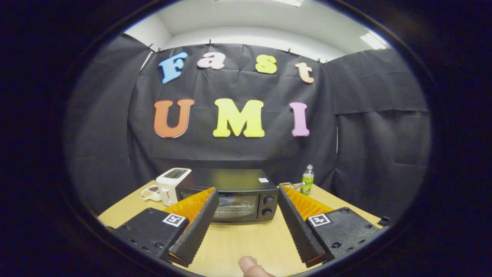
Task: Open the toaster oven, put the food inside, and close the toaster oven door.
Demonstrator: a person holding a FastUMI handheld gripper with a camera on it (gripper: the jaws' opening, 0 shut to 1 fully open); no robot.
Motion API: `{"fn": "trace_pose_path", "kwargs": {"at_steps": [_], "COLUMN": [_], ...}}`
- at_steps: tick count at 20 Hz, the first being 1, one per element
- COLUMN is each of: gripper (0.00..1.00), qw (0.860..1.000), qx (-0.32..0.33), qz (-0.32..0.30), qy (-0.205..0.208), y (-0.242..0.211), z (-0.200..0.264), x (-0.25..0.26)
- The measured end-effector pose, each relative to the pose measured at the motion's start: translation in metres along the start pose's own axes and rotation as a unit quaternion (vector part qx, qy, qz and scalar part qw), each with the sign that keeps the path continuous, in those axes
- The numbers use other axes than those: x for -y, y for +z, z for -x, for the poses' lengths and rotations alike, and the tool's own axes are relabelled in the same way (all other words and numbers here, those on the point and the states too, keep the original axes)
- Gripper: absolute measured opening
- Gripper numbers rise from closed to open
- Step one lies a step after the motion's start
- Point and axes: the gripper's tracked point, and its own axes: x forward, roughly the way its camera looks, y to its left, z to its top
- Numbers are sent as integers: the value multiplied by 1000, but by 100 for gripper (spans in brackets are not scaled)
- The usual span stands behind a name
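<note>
Gripper: the gripper (248, 200) hangs above the tabletop with its two fingers spread wide and nothing between them; a square marker tag sits on each finger's base
Toaster oven: the toaster oven (230, 192) stands on the tabletop beyond the fingertips, centred in the gap between them, its glass door shut and upright, a wire rack visible through the glass
Knobs: two round knobs (268, 206) sit one above the other on the panel at the oven's right side
Toaster: a white pop-up toaster (172, 184) stands just beside the oven's left side, its slots facing up
Dish: a small white dish (151, 192) with dark bits in it lies just left of the toaster; what the bits are I cannot tell
Bottle: a green-labelled bottle (307, 180) with a white cap stands upright to the right of the oven, near the far edge
Tabletop: the light wooden tabletop (246, 238) is bare between the fingers and the oven
Fingertip: a person's fingertip (250, 266) shows at the near edge, below the gap between the gripper's fingers
</note>
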Motion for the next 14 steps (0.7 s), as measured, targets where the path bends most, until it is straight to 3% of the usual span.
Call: {"fn": "trace_pose_path", "kwargs": {"at_steps": [5,10,14], "gripper": [100,100,100], "qw": [998,998,996], "qx": [17,60,87], "qz": [-47,-25,-32], "qy": [42,13,8], "y": [46,78,90], "z": [53,87,103], "x": [23,70,75]}}
